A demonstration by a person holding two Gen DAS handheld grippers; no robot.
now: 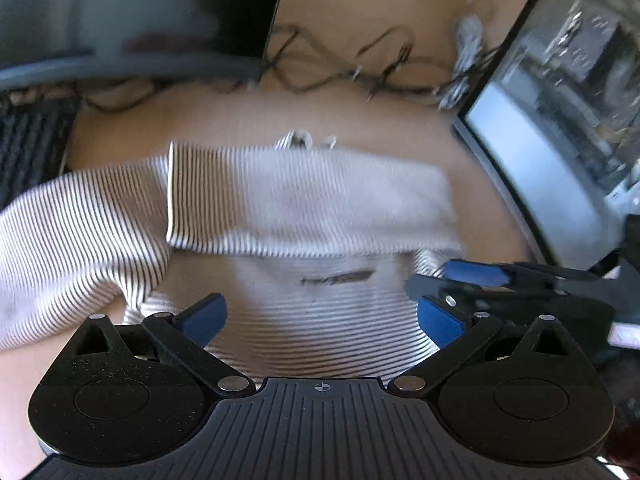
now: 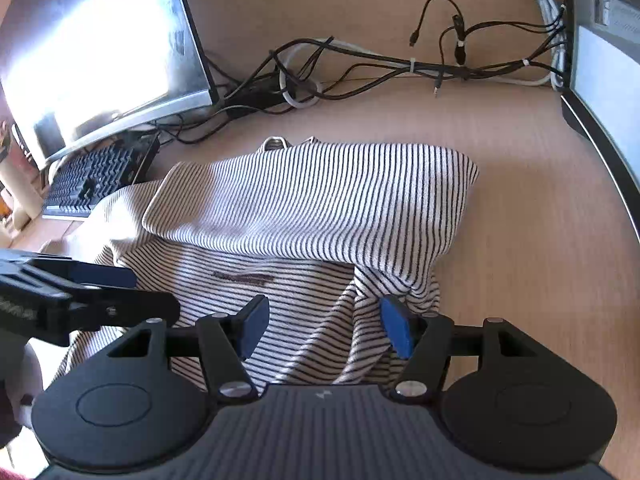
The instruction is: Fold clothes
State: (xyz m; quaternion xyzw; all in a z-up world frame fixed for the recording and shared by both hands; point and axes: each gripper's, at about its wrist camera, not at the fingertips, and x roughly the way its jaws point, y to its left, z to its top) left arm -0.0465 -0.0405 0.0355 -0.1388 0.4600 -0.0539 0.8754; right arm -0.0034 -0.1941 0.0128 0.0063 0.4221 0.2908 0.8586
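Now I have both tongs low over the striped shirt (image 2: 312, 216), which lies on the wooden desk (image 2: 540, 240) between the two monitors. My right gripper (image 2: 324, 326) stands with its jaws apart, and no cloth is pinched between its blue pads (image 2: 394, 330); a bunched fold of the shirt lies just beyond the right pad. My left gripper (image 1: 320, 318) is also open wide, with only flat striped cloth under the gap.

For the next fold, I think I must take the near hem at two corners, one in each gripper, and close fully before I lift, so that the layers do not slide. I should first smooth the bunched part by the right pad.

The shirt is white with thin dark stripes. Its near part lies flat with a small dark mark (image 2: 244, 277) on it; beyond that mark a folded band crosses the shirt from side to side. Farther still, the neck opening (image 2: 276, 143) shows, and behind it lie the cables (image 2: 360, 64).
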